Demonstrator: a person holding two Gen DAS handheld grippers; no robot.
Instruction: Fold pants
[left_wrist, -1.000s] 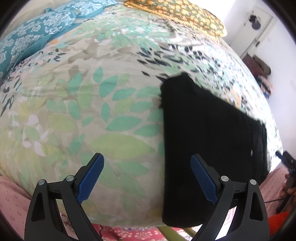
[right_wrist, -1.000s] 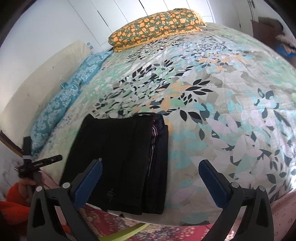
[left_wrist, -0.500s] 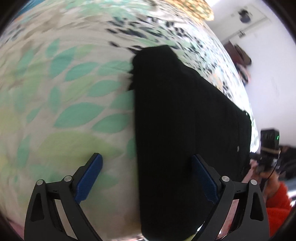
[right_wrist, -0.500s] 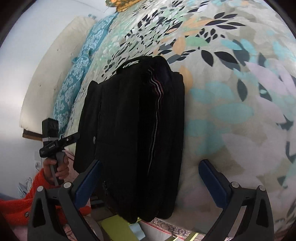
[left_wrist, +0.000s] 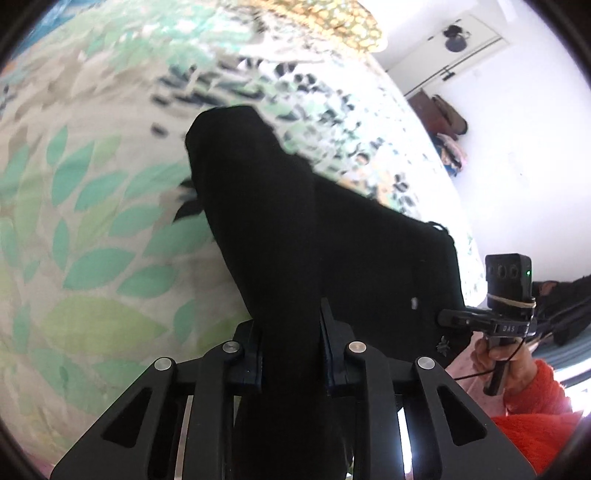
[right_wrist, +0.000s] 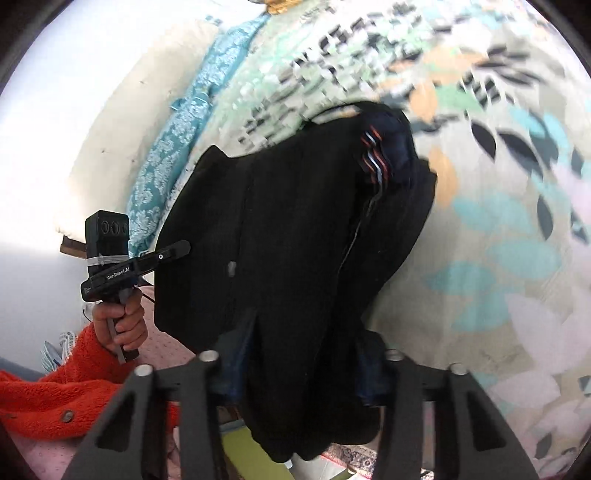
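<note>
The folded black pants (left_wrist: 295, 229) lie at the near edge of the leaf-print bed (left_wrist: 92, 236). My left gripper (left_wrist: 291, 354) is shut on the near left edge of the pants, which bunch up between its fingers. My right gripper (right_wrist: 303, 363) is shut on the near right part of the pants (right_wrist: 295, 229), beside the striped waistband (right_wrist: 373, 155). The blue pads are mostly hidden by cloth. Each gripper shows in the other's view, the right one (left_wrist: 458, 318) and the left one (right_wrist: 181, 249) at the pants' edge.
An orange flowered pillow (left_wrist: 332, 22) and teal pillows (right_wrist: 177, 133) lie at the head of the bed. A white headboard (right_wrist: 110, 122) is at the left. A door (left_wrist: 454, 48) and bags (left_wrist: 443, 118) stand beyond the bed. A pink rug (right_wrist: 162, 343) lies below.
Both grippers moved forward onto the near edge of the pants and shut on the cloth. They were open and empty before.
</note>
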